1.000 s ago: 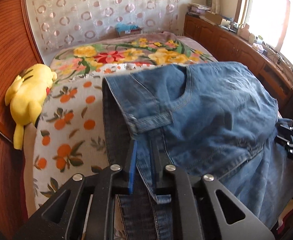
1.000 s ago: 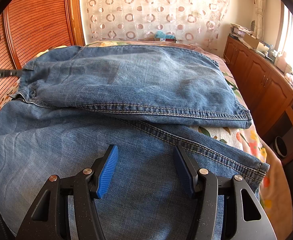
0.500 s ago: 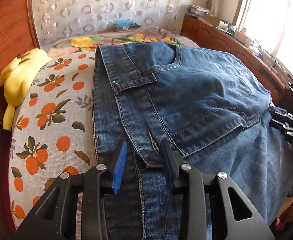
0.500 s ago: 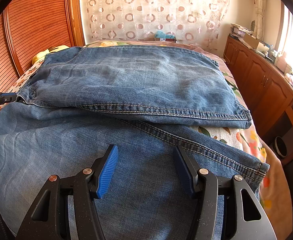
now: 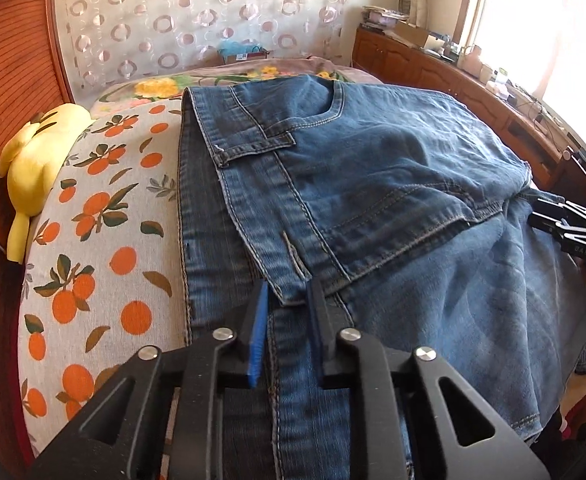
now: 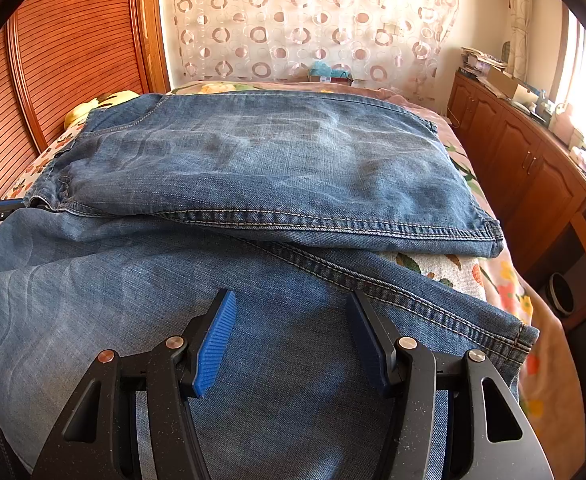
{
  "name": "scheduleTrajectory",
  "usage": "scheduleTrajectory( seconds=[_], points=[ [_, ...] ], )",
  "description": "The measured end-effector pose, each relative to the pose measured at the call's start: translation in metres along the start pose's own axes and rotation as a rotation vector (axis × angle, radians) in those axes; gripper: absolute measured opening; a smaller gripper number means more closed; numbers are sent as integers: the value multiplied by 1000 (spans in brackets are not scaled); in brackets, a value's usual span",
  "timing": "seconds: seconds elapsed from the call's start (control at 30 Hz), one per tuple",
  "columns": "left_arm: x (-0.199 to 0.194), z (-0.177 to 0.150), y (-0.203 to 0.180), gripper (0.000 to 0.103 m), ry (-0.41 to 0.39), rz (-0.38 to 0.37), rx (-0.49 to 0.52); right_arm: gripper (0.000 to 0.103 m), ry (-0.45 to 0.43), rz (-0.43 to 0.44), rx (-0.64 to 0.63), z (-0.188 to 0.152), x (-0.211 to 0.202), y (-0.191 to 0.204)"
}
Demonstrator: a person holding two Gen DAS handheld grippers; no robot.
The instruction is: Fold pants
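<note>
Bed [image 5: 93,208] covered by an orange-print sheet, blue jeans [image 6: 261,160] laid across it with one part folded over another, left gripper [image 5: 287,300] with jaws slightly parted at the fold's corner, nothing pinched, right gripper [image 6: 291,320] jaws spread wide above denim, yellow plush toy [image 5: 33,160] seen beside the headboard.

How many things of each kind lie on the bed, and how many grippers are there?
Jeans: 1
Yellow plush toy: 1
Grippers: 2, left gripper and right gripper
Total: 4
</note>
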State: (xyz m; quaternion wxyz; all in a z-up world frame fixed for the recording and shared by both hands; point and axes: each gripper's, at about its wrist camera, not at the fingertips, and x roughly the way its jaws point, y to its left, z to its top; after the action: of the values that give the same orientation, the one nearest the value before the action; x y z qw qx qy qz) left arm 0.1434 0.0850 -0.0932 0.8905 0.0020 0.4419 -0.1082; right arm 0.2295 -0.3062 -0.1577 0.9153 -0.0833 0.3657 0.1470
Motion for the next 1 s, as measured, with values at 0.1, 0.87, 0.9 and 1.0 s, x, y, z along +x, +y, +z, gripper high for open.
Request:
scheduleTrajectory(
  seconds=[0.1,0.87,0.9,1.0],
  points=[
    [-3,-4,4,9,-5,-19,-18,60,0,0,0,0,0,0],
    [-27,-3,13,8,-79,97,-17,60,0,3,-5,1,-2,1],
    [-31,-1,11,8,-86,108,-13,60,0,3,-5,1,-2,1],
    [-41,5,3,12,-117,114,6,60,0,3,-6,1,-2,1]
  ],
)
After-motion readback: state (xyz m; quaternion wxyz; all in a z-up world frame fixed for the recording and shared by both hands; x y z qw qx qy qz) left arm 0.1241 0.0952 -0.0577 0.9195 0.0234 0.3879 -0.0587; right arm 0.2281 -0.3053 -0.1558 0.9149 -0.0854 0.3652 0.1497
